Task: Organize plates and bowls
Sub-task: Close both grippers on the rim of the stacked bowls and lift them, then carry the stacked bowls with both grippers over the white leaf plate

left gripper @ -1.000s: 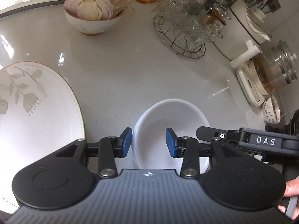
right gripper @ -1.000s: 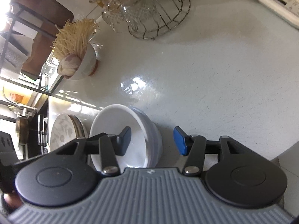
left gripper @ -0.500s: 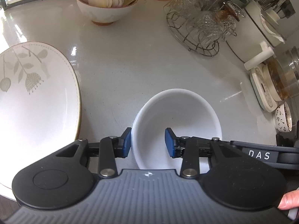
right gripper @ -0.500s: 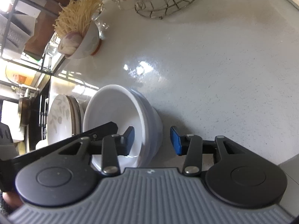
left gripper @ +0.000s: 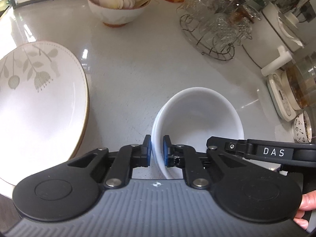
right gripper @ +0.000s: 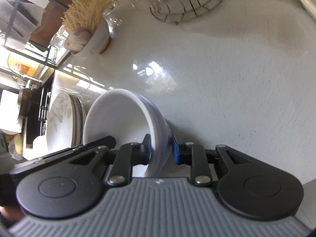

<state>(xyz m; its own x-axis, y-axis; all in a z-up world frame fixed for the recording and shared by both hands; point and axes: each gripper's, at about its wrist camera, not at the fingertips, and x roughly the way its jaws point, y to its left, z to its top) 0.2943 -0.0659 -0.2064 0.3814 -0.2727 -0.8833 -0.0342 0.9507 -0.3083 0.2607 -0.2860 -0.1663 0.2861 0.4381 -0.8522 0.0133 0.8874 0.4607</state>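
Observation:
A plain white bowl (left gripper: 199, 118) stands on the grey counter, nested in a second white bowl. My left gripper (left gripper: 157, 151) is shut on its near-left rim, one pad inside and one outside. My right gripper (right gripper: 161, 150) is shut on the rim of the same bowls (right gripper: 122, 122), seen tilted from the side. The right gripper's finger (left gripper: 256, 152) lies across the bowl's right edge in the left wrist view. A stack of leaf-patterned plates (left gripper: 37, 100) lies to the left of the bowls and also shows in the right wrist view (right gripper: 63, 122).
A bowl with onion and dry noodles (left gripper: 116, 9) stands at the back. A wire basket of glassware (left gripper: 215, 29) sits back right, beside a white pot (left gripper: 276, 33), a glass kettle (left gripper: 302, 83) and a small patterned dish (left gripper: 302, 126). A rack (right gripper: 23, 15) stands far left.
Both grippers have closed from open onto the white bowl's rim. The views shifted slightly, with the bowl now nearer the left gripper's pads.

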